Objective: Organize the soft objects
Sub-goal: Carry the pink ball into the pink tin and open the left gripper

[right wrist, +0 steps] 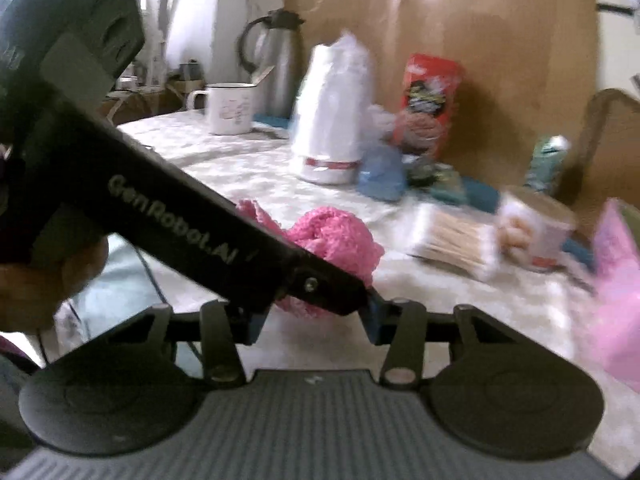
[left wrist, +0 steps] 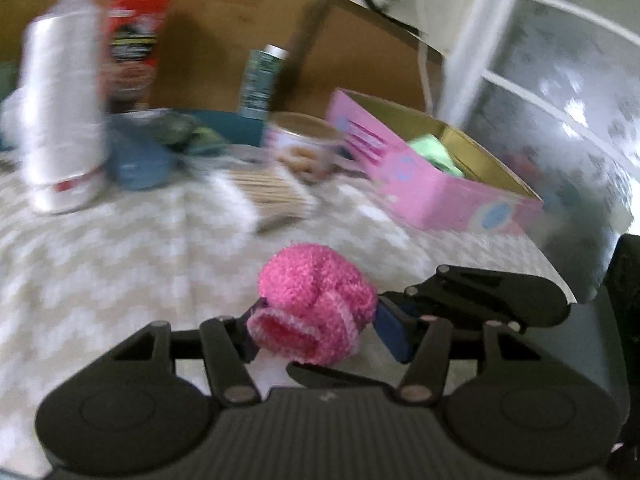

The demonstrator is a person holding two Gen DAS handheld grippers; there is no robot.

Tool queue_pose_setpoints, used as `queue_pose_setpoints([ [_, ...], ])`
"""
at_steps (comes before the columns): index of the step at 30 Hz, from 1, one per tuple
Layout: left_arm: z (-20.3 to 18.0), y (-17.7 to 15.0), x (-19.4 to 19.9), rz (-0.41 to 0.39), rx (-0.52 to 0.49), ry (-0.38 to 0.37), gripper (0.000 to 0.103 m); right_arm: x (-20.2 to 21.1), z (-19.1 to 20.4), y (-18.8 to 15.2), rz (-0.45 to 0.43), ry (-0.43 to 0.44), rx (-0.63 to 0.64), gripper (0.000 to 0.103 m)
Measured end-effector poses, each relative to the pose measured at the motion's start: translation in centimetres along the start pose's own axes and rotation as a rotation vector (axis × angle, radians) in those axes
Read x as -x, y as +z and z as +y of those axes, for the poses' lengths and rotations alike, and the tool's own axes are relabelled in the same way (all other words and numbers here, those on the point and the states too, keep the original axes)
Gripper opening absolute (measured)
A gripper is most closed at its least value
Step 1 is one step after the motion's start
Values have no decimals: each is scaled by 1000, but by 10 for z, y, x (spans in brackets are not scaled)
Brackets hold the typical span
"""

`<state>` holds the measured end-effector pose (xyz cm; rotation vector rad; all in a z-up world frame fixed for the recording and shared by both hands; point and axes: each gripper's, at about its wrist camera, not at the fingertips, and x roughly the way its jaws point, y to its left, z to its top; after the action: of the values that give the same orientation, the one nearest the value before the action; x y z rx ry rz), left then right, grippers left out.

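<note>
A fluffy pink rolled sock [left wrist: 316,300] sits between the fingers of my left gripper [left wrist: 316,328], which is shut on it just above the patterned tablecloth [left wrist: 120,260]. In the right wrist view the same sock [right wrist: 340,236] shows behind the left gripper's black body [right wrist: 192,216], which crosses the frame. My right gripper [right wrist: 316,320] is open and empty, close below the sock. An open pink box [left wrist: 432,176] with a green soft item [left wrist: 432,152] inside stands at the right.
On the table stand a white plastic-wrapped roll [left wrist: 60,120], a red snack pack [left wrist: 136,48], a blue soft item [left wrist: 138,164], a teal can [left wrist: 262,76], a small tub [left wrist: 304,144], a pack of wooden sticks [left wrist: 272,192]. A mug [right wrist: 230,108] and flask [right wrist: 276,64] stand far left.
</note>
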<state>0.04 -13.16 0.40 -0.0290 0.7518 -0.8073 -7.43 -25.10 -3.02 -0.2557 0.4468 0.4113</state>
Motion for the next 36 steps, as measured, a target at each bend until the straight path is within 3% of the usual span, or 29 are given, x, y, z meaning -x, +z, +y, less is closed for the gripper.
queue_pose_setpoints([
  [9,-89,9,-65,89,-239,-124,56,47,-52,-47,4,-191,-229,51],
  [12,-118,24,-77,72,-314,-164,56,66,-66,-52,-41,-288,-244,51],
  [17,-156,59,-95,25,-342,-226,56,102,-98,-46,-171,-444,-248,50],
  [24,-193,106,-127,-49,-386,-180,55,112,-156,-33,-274,-599,-245,50],
  [26,-193,117,-142,-55,-378,-124,64,108,-175,-32,-279,-610,-263,50],
  [28,-187,128,-157,-53,-340,-29,89,98,-192,-30,-260,-607,-288,51],
  [30,-179,137,-165,-40,-288,4,92,85,-212,-29,-212,-611,-312,53],
  [33,-163,144,-164,-40,-227,12,95,70,-228,-28,-154,-687,-311,67],
  [36,-158,142,-155,-75,-237,11,99,72,-231,-29,-176,-694,-326,80],
])
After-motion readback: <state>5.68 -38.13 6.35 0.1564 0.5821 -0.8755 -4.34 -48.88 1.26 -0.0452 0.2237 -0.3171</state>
